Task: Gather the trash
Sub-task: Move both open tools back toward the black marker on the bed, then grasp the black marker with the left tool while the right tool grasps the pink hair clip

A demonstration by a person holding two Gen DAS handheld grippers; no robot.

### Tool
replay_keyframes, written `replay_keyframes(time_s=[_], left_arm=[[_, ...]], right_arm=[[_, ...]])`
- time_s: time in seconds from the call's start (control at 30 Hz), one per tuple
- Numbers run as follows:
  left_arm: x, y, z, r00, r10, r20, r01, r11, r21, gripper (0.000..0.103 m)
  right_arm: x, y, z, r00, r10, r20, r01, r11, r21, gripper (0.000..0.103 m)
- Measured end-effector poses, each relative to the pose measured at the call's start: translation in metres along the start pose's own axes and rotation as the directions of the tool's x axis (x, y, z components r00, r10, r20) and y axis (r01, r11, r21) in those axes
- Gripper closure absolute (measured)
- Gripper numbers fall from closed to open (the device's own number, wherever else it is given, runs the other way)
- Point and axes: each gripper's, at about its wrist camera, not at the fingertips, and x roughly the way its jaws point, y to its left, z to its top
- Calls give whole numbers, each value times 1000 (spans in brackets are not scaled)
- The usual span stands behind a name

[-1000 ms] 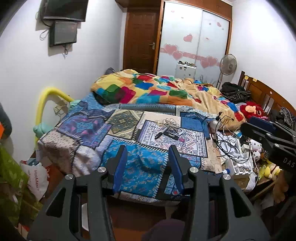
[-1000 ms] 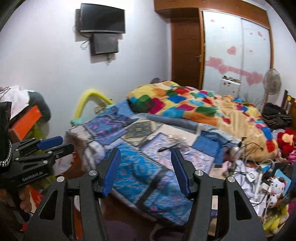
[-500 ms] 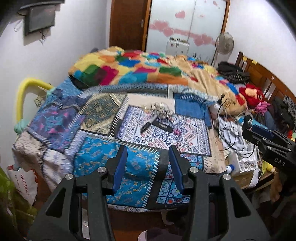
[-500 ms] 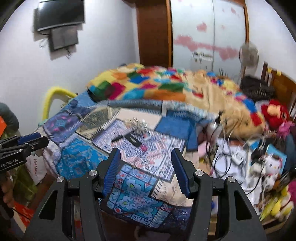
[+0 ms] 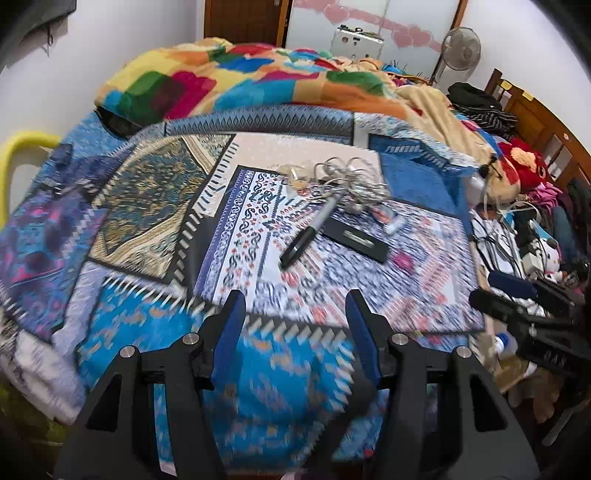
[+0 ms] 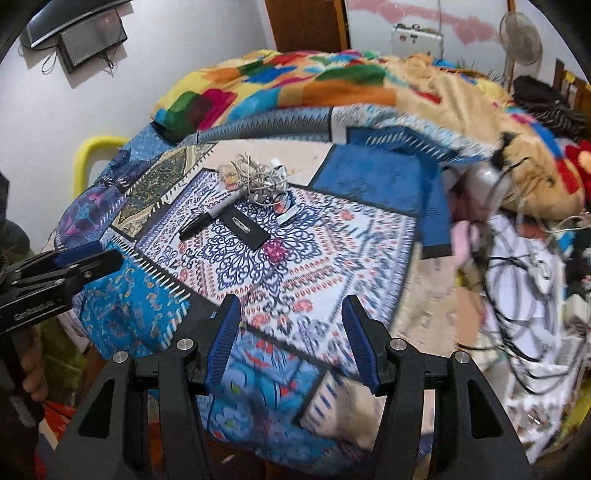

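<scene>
Both grippers closing in over the patchwork-quilted bed (image 5: 122, 206) since a second ago | left gripper (image 5: 293, 332), right gripper (image 6: 291, 338) fingers released, empty | small crumpled pink wrapper (image 6: 275, 250) lying mid-bed beside flat black case (image 6: 245, 225), tangled white cable (image 6: 258, 177) | pickup nearing.

White walls (image 5: 74, 55); brown door (image 5: 243, 18); patchwork-covered bed (image 5: 147, 206); standing fan (image 5: 461, 46); wall-mounted screen (image 6: 92, 40); wooden headboard (image 5: 532, 122).

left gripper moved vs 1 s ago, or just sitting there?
Yes. The left gripper has moved forward toward the bed: the black marker and tangled cord now loom larger, and the wall TV has left the view.
</scene>
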Motion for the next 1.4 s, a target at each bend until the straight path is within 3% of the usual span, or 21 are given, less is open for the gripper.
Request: replay_keyframes(time_s=[0.3,0.4,0.47,0.6,0.7,1.0,1.13,1.4], left_arm=[[63,7,28,999,-38,-7,38,997,63,48],[72,3,32,999,-47,4,46,991,122,56],[79,4,35,998,-65,-6,65,989,134,63],[83,2,37,995,-100,-4,100,983,152,79],[80,-8,31,995,-97,8,94,976,195,86],[59,-14,6,999,-38,-31,43,985,168,92],[35,-8,-10,999,-39,-36,43,991,124,92],[-33,-6,-15,998,-36,46,34,998,48,92]], right_arm=[[66,8,18,999,26,-41,-29,997,-74,50],[71,14,20,1000,18,-5,-18,993,-120,53],[73,18,21,999,-6,34,12,986,-165,63],[81,23,19,999,-35,27,40,977,-210,70],[80,25,16,996,-75,43,83,970,-227,81],[71,6,21,1000,-13,1,13,999,-50,81],[52,8,22,1000,-12,18,13,999,-34,82],[-4,20,35,995,-34,91,38,998,-45,82]])
